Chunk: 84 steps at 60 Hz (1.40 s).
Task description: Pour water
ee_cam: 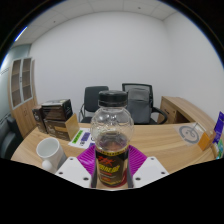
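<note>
Gripper (112,172) closed on clear plastic bottle (112,135), both purple pads (87,158) pressing its sides; bottle upright, black cap on, dark label at base. White mug (47,151) beside left finger on wooden table (165,140). Cardboard boxes (58,118) beyond mug. Two black office chairs (135,100) behind table.

Setting: an office or meeting room. Evidence follows. A light wooden table (160,140) occupies the near ground. 2 black mesh office chairs (118,100) stand at its far side, against a plain white wall (110,50). A cabinet with glazed doors (20,82) stands at the far left. A wooden desk unit (185,108) stands at the right. Cardboard boxes (57,118) rest on the table at the left, with a white mug (48,151) nearer.
</note>
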Motion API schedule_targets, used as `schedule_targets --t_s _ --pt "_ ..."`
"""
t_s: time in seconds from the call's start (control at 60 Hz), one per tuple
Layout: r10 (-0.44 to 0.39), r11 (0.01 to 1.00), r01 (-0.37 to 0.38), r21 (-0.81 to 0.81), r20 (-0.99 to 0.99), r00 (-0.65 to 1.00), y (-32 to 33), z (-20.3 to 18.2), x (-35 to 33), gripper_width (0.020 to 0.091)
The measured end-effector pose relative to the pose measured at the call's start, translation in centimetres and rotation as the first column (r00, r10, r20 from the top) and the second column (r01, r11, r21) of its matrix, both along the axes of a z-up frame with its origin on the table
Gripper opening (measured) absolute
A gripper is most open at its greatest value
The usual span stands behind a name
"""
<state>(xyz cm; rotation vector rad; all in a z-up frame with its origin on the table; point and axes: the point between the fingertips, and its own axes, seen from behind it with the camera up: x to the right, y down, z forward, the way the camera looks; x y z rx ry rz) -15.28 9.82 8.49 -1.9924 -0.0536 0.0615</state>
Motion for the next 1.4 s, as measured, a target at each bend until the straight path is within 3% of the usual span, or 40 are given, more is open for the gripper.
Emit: schedule_targets --t_s 0.1,0.283,0.317,0.367,0.383,0.417,0.5,0.75,1.017,1.4 --pt "0.009 0.999 -0.009 0.033 0.006 1.0 -0.4 0.0 0.2 0.0427" --pt "0.028 0.999 -0.028 0.027 0.025 0.999 -0.8 -0.4 0.1 0.0562" --pt "0.027 1.0 -0.027 0.008 0.022 0.999 -1.1 -0.8 0.2 0.0643" --pt "0.016 1.0 -0.016 -0.016 0.018 1.0 -1.4 -1.0 0.4 0.0841" --pt "0.013 1.0 -0.012 -0.025 0.02 1.0 -1.6 -0.9 0.5 0.0873" --pt "0.006 0.999 -0.005 -0.042 0.025 1.0 -2.0 -0.8 0.8 0.0833" --pt "-0.023 0.997 0.026 -0.078 0.043 0.999 -3.8 0.2 1.5 0.0863" --pt "-0.056 0.975 0.065 -0.211 0.048 0.997 -15.1 5.8 -0.9 0.0858" --pt "-0.103 0.963 0.122 -0.239 0.09 0.991 -25.4 9.8 -4.1 0.0858" --pt "-0.149 0.962 0.176 -0.209 0.137 0.979 -28.6 11.6 -5.4 0.0858"
